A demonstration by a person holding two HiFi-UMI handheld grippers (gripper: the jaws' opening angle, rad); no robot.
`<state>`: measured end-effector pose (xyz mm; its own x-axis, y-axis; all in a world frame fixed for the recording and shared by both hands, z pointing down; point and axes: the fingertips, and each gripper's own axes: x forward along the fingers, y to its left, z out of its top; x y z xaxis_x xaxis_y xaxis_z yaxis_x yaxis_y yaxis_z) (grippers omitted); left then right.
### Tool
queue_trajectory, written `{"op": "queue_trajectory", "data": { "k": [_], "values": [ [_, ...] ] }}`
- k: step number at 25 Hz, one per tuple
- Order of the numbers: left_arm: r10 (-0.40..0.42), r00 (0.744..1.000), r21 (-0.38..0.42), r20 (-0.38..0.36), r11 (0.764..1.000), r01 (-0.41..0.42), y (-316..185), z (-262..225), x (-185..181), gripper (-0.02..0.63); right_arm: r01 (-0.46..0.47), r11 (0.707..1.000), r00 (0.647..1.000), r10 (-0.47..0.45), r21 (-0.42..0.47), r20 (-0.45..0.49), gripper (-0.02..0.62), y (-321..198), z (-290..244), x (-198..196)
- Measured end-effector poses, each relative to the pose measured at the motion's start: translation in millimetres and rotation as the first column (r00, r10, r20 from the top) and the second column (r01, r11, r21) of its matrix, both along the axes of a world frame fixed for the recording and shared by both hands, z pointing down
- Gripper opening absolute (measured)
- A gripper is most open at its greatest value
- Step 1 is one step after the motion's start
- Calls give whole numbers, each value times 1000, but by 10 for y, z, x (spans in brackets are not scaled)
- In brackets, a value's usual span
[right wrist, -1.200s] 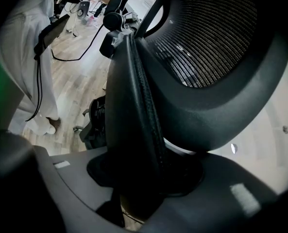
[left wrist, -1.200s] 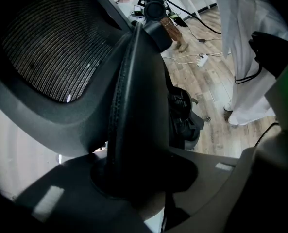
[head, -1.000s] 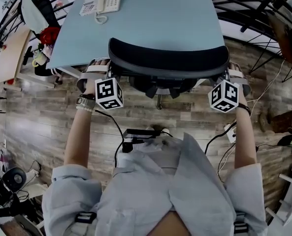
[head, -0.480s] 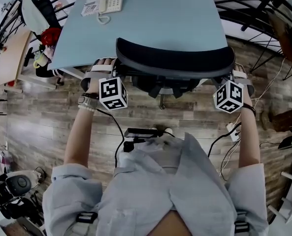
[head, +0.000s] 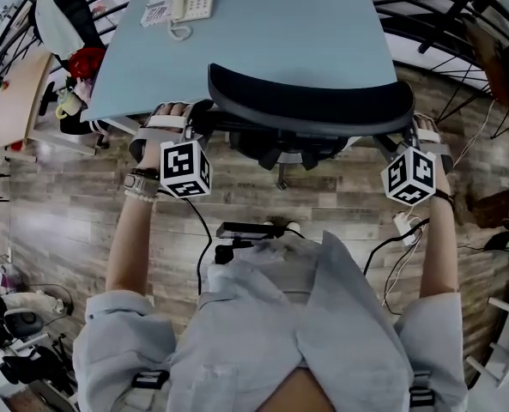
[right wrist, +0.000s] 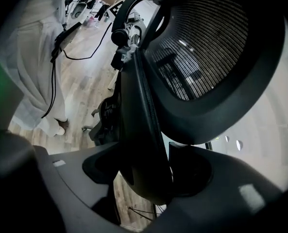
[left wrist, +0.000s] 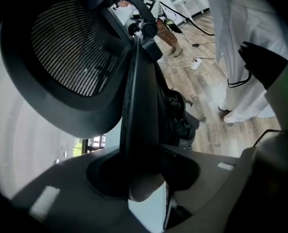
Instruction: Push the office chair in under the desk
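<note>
the office chair (head: pixel 310 101) looks heavy but should roll; push its stiff backrest rim, which the fingers of your left gripper (left wrist: pixel 143 176) and right gripper (right wrist: pixel 151 174), just opening, straddle loosely.

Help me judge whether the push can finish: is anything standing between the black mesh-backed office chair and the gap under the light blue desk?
Nothing visible does. The black mesh-backed office chair meets the near edge of the light blue desk in the head view. The space under the desktop is hidden.

Office chair (head: pixel 310 117) seat and base mostly behind its backrest (head: pixel 263 93); paper (head: pixel 156 9) print illegible.
</note>
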<state>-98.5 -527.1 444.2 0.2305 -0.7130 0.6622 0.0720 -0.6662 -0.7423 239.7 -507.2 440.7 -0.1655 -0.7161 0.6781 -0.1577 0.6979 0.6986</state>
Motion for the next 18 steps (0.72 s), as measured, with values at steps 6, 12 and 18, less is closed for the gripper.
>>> {"op": "queue_trajectory", "data": {
  "k": [6, 12, 18],
  "values": [
    [-15, 996, -14, -86, 1000, 14, 43, -80, -5, 155, -39, 998, 996, 35, 45, 87, 282, 151, -185, -19],
    [-57, 985, -9, -163, 998, 56, 101, -161, -66, 173, -69, 995, 978, 52, 74, 201, 281, 311, -321, -179],
    [-156, 933, -16, -325, 987, 160, 243, -349, -130, 181, -134, 987, 896, 84, 84, 435, 281, 414, -562, -412]
  ]
}}
